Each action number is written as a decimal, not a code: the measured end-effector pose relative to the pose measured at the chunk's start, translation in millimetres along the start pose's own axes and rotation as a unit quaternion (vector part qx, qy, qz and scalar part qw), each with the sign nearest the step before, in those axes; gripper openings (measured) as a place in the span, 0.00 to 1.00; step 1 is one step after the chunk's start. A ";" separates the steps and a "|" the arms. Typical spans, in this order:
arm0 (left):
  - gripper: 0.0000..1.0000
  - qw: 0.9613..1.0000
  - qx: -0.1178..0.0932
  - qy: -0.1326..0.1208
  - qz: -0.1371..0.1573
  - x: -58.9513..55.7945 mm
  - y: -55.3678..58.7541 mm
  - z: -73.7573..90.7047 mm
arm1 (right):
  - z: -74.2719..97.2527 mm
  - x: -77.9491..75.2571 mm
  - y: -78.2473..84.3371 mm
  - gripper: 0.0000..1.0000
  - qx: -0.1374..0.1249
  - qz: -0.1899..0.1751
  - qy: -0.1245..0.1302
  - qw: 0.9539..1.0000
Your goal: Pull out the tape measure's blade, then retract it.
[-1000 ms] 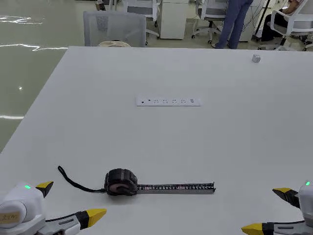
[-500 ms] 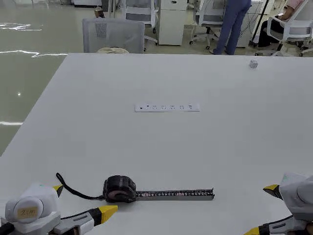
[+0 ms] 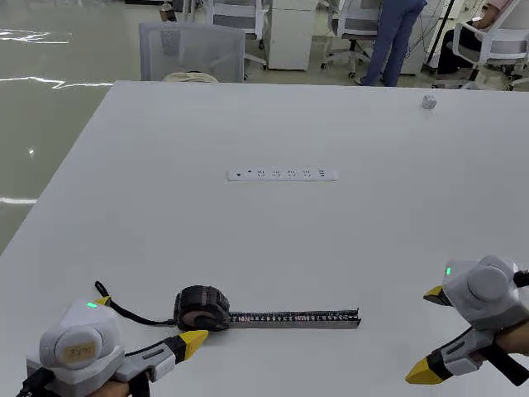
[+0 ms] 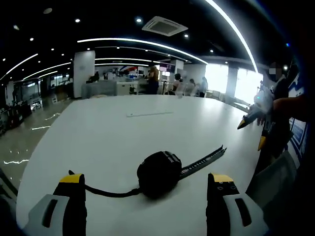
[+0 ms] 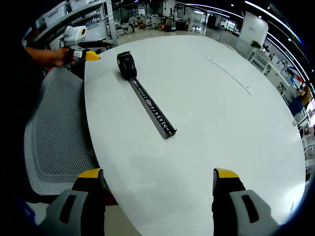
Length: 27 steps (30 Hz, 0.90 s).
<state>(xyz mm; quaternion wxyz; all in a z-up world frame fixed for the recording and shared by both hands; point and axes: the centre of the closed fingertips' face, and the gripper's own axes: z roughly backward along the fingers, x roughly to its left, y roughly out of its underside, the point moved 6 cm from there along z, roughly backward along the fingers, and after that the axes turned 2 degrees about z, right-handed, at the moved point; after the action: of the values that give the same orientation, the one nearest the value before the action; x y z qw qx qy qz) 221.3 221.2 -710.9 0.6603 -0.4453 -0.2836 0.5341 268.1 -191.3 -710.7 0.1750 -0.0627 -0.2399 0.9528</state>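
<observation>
A black tape measure [image 3: 202,308] lies near the front edge of the white table [image 3: 281,240], its blade [image 3: 294,318] drawn out to the right and its black wrist strap [image 3: 124,306] trailing left. My left gripper [image 3: 142,324] stands open just in front of the case [image 4: 159,173], with nothing between its fingers. My right gripper [image 3: 431,334] is open at the front right, a short way right of the blade's end [image 5: 169,132]. From the right gripper view the blade [image 5: 150,106] runs away toward the case [image 5: 126,64].
A white power strip [image 3: 283,174] lies across the middle of the table. A small grey object [image 3: 428,102] sits at the far right. Office chairs [image 3: 192,51] and a standing person [image 3: 397,37] are beyond the far edge. A mesh chair [image 5: 54,142] sits by the near edge.
Both grippers have risen and come forward into view, the left closer to the tape measure's case, the right closer to the blade's end. The tape measure has not moved.
</observation>
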 end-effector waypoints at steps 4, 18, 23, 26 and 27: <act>1.00 1.000 0.001 0.001 0.005 -2.6 1.3 -2.0 | -0.8 -6.1 -10.1 0.94 0.004 0.017 -0.002 1.000; 1.00 1.000 -0.004 -0.007 0.015 -10.8 -8.3 -10.2 | -20.7 -18.1 -45.9 0.88 0.020 0.096 -0.033 0.995; 1.00 1.000 -0.005 -0.008 0.013 -15.2 -8.8 -12.2 | -34.9 -21.2 -49.4 0.83 0.030 0.120 -0.049 0.991; 1.00 1.000 -0.006 -0.010 0.015 -16.6 -9.4 -13.9 | -43.4 -20.3 -53.6 0.80 0.032 0.141 -0.065 0.987; 1.00 1.000 -0.006 -0.011 0.015 -17.1 -9.5 -14.8 | -45.5 -20.3 -54.5 0.80 0.034 0.143 -0.066 0.987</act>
<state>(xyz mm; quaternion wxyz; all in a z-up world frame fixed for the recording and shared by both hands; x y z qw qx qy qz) 233.5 200.4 -707.2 0.6467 -0.4476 -0.2870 0.5468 312.9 -134.0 -723.8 0.0226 -0.0274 -0.2073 0.9776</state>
